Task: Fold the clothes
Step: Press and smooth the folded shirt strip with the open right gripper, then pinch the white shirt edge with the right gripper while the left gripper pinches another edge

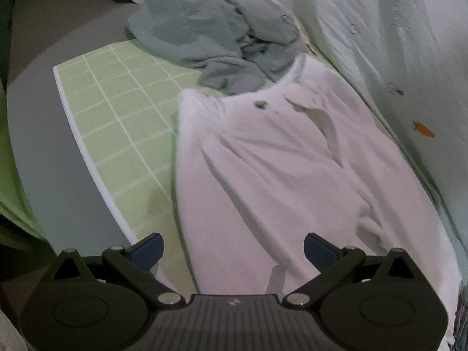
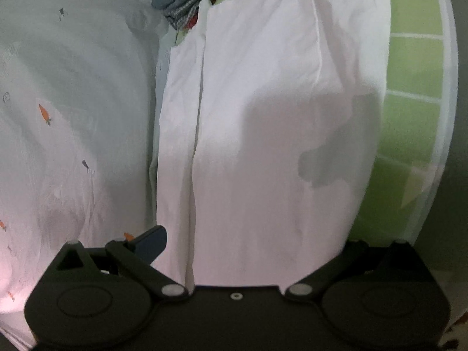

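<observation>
The carrot-print sheet (image 1: 380, 44) fills the side of the bed beyond my work, and the green checked mat (image 1: 117, 111) lies beside it over a grey surface (image 1: 44, 117). On the mat the white polo shirt (image 1: 263, 161) lies front up, collar away from my left gripper (image 1: 234, 248). Its side toward the mat looks turned in along a fairly straight edge, so I judge at least 1 lengthwise fold is in. From my right wrist view the same shirt (image 2: 263, 117) shows a long crease and a layered edge near the sheet (image 2: 73, 102), which suggests the other side is doubled too, though I cannot be sure. The body is at full length, so the crosswise fold looks left to make. Past the collar a grey-blue garment (image 1: 210, 35) sits crumpled, not folded.

My left gripper hangs over the hem end with fingers spread wide, holding nothing. My right gripper (image 2: 248, 242) is low over the shirt; 1 finger (image 2: 152, 242) shows, the other is hidden by cloth, and they seem wide apart, with cloth lying between.
</observation>
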`<action>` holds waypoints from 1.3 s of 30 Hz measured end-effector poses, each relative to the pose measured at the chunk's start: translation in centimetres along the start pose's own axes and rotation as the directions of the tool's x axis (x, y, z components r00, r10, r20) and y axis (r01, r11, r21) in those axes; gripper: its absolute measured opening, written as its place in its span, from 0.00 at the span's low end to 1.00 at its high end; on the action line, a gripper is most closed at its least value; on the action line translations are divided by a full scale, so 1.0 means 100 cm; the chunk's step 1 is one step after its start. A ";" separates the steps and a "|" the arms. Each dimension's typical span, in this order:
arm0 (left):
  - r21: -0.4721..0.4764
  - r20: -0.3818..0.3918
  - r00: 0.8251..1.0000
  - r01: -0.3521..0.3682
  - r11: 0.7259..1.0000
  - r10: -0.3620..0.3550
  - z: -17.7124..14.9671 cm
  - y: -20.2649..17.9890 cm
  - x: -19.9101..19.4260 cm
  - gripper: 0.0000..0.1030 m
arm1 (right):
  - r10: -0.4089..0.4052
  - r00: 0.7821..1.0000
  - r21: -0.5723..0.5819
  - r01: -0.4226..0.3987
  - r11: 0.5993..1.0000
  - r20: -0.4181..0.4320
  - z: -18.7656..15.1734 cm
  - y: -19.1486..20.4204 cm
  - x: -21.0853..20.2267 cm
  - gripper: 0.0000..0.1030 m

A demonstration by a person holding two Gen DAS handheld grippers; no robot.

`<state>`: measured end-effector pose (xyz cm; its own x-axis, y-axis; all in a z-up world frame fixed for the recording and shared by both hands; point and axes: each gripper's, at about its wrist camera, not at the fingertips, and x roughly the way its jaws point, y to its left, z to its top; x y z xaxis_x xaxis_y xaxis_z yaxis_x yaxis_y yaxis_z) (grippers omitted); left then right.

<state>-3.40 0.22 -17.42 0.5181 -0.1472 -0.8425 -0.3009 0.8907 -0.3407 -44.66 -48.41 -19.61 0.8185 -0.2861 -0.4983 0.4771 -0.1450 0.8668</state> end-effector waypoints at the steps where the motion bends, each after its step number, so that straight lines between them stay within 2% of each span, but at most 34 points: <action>1: -0.004 -0.003 1.000 0.000 1.000 0.000 0.006 0.003 0.005 0.98 | -0.002 1.000 0.005 0.002 1.000 0.018 -0.003 0.001 0.003 1.00; 9: -0.007 -0.038 0.999 0.018 1.000 -0.018 0.038 0.017 0.037 0.98 | -0.032 0.992 0.030 0.028 0.999 0.124 -0.017 0.010 0.012 1.00; 17: 0.029 -0.040 0.999 0.022 0.999 -0.021 0.048 0.016 0.050 1.00 | -0.056 0.992 0.000 0.056 0.998 0.110 -0.009 0.012 0.008 1.00; 22: 0.035 -0.031 0.999 0.010 0.999 -0.009 0.053 0.013 0.055 1.00 | -0.083 0.985 -0.013 0.086 0.996 0.150 -0.003 0.014 0.005 1.00; 25: 0.032 -0.020 1.000 0.003 0.999 -0.003 0.054 0.011 0.057 1.00 | -0.141 0.972 -0.083 0.158 0.984 0.186 0.011 0.024 0.005 1.00; 30: 0.035 0.008 1.000 -0.003 0.999 0.003 0.053 0.004 0.059 0.97 | -0.200 0.939 -0.072 0.229 0.971 0.281 0.044 0.027 0.004 1.00; 32: 0.039 0.028 1.000 -0.006 0.999 0.005 0.052 0.001 0.058 0.91 | -0.252 0.919 -0.089 0.290 0.953 0.304 0.054 0.033 0.005 0.99; 34: 0.047 0.050 0.999 -0.021 0.999 0.018 0.052 -0.003 0.057 0.76 | -0.304 0.894 -0.117 0.358 0.926 0.330 0.063 0.039 0.008 0.97; 35: 0.039 0.059 0.998 -0.027 0.999 0.025 0.053 -0.003 0.054 0.72 | -0.322 0.881 -0.124 0.383 0.915 0.346 0.066 0.040 0.008 0.92; 37: 0.024 0.076 0.996 -0.040 0.999 0.038 0.055 -0.003 0.048 0.51 | -0.347 0.860 -0.126 0.418 0.900 0.375 0.074 0.040 0.005 0.78; 38: 0.017 0.084 0.995 -0.046 0.999 0.045 0.056 -0.003 0.045 0.44 | -0.355 0.851 -0.119 0.428 0.896 0.386 0.078 0.038 0.001 0.59; 39: 0.009 0.093 0.994 -0.052 0.999 0.051 0.057 -0.003 0.042 0.31 | -0.367 0.842 -0.109 0.440 0.891 0.395 0.081 0.035 -0.003 0.36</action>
<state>3.41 1.82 -18.47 0.5741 -0.0608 -0.8166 -0.3204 0.9010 -0.2924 -45.80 -56.54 -16.27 0.3877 -0.5616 -0.7310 0.8201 -0.1519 0.5517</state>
